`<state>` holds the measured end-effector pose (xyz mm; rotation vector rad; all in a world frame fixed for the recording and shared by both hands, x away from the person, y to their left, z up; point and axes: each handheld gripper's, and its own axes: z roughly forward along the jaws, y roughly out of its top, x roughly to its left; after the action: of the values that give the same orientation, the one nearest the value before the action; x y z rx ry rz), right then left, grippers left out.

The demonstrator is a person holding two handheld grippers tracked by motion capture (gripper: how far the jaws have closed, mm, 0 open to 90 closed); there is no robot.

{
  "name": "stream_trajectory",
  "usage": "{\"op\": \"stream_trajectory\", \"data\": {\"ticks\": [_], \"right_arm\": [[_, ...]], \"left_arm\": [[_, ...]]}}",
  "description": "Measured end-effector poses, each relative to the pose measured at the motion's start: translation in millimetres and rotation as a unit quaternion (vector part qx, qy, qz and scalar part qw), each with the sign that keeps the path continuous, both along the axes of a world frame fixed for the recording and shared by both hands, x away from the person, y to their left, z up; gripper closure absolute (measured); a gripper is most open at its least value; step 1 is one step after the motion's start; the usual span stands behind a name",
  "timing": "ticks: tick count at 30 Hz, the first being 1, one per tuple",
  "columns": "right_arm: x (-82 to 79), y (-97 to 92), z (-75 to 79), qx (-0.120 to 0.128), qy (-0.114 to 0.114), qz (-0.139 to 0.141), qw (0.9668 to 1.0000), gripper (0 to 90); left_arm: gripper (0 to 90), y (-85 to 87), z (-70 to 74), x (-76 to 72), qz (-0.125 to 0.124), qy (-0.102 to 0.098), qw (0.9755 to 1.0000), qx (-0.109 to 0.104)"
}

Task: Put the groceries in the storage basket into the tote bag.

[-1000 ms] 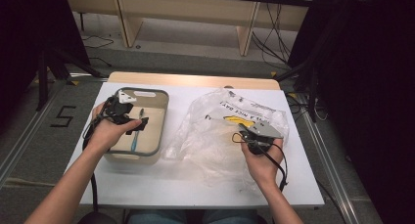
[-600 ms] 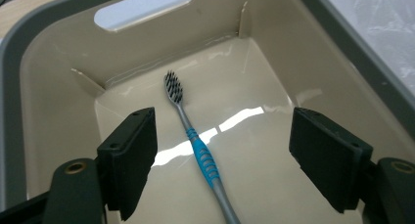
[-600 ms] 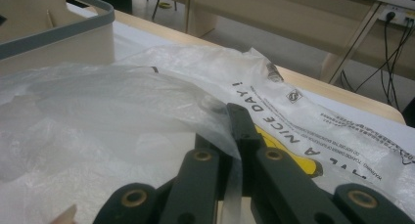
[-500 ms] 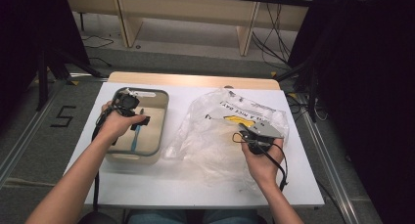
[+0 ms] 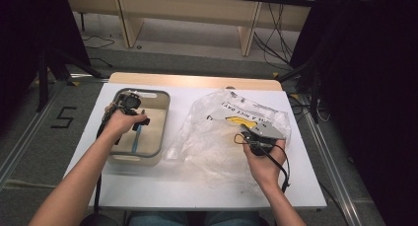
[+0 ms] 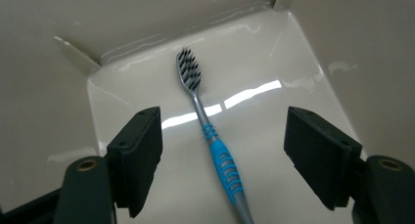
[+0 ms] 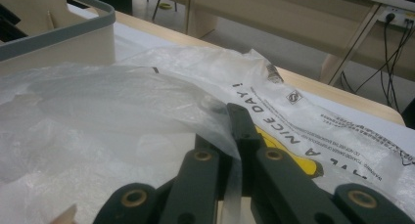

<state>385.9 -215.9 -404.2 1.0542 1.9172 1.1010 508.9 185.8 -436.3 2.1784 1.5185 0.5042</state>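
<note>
A toothbrush [image 6: 221,156] with a blue and grey handle and dark bristles lies flat on the floor of a beige bin [image 6: 147,18]. My left gripper [image 6: 222,123] points down into the bin and stands open, one jaw on each side of the brush without touching it. Its jaws have just been closing a little. In the high view the left gripper [image 5: 131,111] hangs over the grey-rimmed bin [image 5: 165,118], above the toothbrush [image 5: 137,138]. My right gripper [image 7: 222,131] is shut on a fold of the clear plastic bag [image 7: 98,101], which lies crumpled on the table [image 5: 222,137].
The bag bears black print and a yellow mark [image 5: 240,121]. The white table [image 5: 197,191] has a wooden strip along its far edge [image 5: 192,81]. Beyond it are wooden furniture legs and cables on the floor. A cable trails from each gripper.
My left hand has moved farther along the bin and lower into it, toward the toothbrush. The right hand and the bag have stayed put.
</note>
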Motion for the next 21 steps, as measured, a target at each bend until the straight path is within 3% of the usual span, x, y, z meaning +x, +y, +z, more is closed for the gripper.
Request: {"op": "stream_trajectory", "data": {"ticks": [4,8,14,21], "right_arm": [[-0.1,0.3,0.0,-0.002,-0.001,0.0,1.0,90.0],[-0.4,0.9,0.1,-0.002,-0.001,0.0,1.0,90.0],[-0.6,1.0,0.1,-0.002,-0.001,0.0,1.0,90.0],[-0.5,1.4,-0.2,-0.003,-0.002,0.001,1.0,90.0]], "left_arm": [[32.6,0.2,-2.6,1.7,0.005,0.012,0.9999,0.004],[33.9,0.2,-8.6,3.9,0.01,0.04,0.9991,0.012],[37.4,-2.7,-10.8,4.8,0.017,0.055,0.9982,0.019],[40.7,-5.4,-14.9,6.4,0.035,0.091,0.9949,0.026]]}}
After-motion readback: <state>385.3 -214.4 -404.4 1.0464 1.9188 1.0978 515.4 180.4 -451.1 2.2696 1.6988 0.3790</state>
